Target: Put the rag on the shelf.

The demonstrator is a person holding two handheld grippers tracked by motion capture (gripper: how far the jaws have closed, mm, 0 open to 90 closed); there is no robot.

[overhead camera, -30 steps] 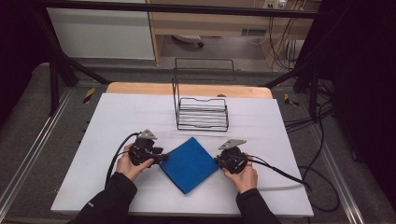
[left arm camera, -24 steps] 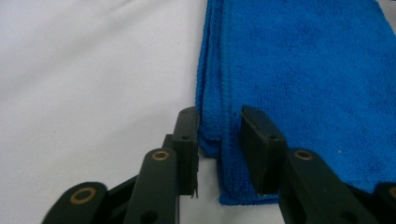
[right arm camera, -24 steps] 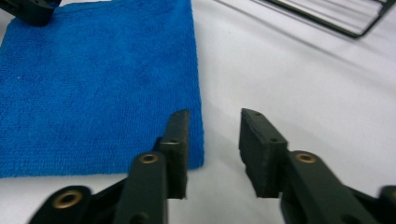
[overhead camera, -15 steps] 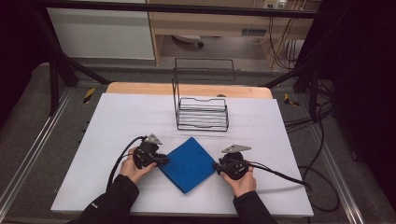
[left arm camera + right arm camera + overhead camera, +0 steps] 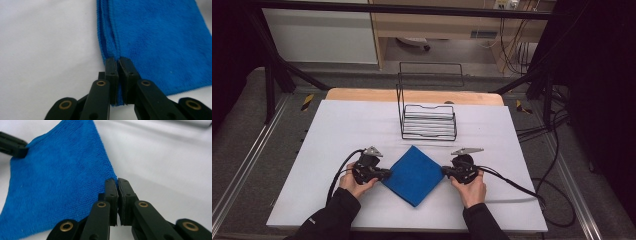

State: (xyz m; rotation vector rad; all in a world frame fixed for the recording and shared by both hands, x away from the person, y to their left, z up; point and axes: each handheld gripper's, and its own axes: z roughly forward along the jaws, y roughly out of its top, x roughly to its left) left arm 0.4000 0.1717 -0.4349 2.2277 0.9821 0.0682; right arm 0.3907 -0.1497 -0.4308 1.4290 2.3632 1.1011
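Plain blue cloth (image 5: 414,173), no legible writing

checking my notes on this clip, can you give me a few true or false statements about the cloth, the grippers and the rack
1. The blue cloth lies folded on the white table. True.
2. The left gripper is open and clear of the cloth. False: its jaws are shut on a cloth corner.
3. The right gripper is shut on the opposite corner. True.
4. The wire rack stands on the cloth. False: it stands apart, farther back on the table.
5. The rack holds a second cloth. False: it is empty.
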